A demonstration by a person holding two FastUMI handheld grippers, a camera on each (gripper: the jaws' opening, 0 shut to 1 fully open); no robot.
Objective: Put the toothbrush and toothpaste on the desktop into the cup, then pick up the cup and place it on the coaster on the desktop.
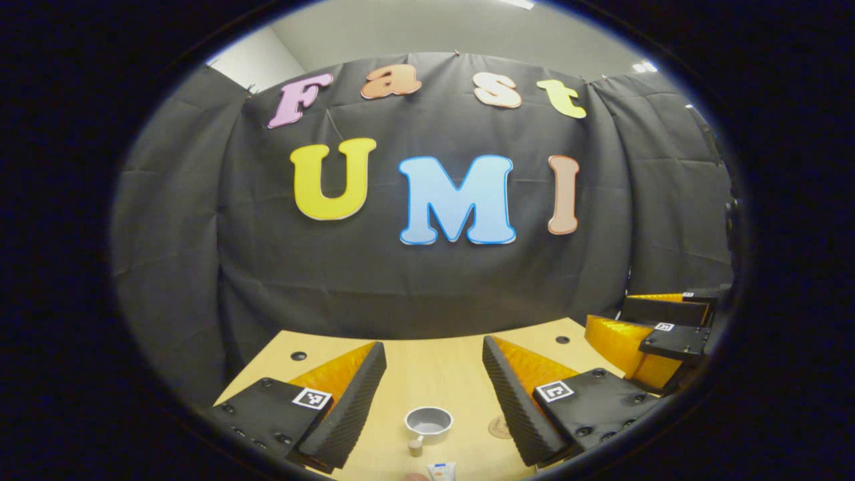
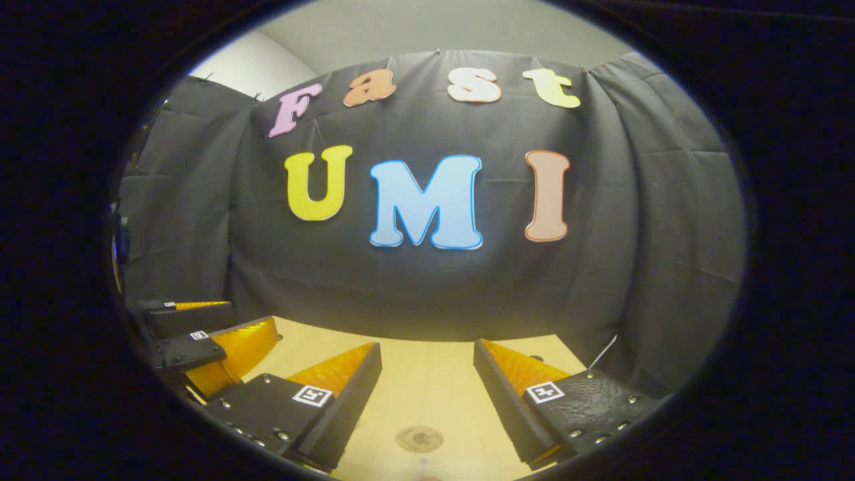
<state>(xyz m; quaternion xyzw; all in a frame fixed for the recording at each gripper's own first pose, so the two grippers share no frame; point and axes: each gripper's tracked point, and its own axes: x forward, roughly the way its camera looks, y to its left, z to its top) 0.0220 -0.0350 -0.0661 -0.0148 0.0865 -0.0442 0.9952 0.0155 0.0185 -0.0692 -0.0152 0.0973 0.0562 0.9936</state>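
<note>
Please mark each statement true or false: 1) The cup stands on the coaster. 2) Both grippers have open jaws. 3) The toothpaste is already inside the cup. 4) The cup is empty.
1) False. In the left gripper view the cup stands on the bare desktop, apart from the coaster.
2) True. The left gripper and the right gripper both have their jaws wide apart, holding nothing.
3) False. The toothpaste lies on the desktop, nearer the camera than the cup.
4) True. Nothing is seen inside the cup.
</note>
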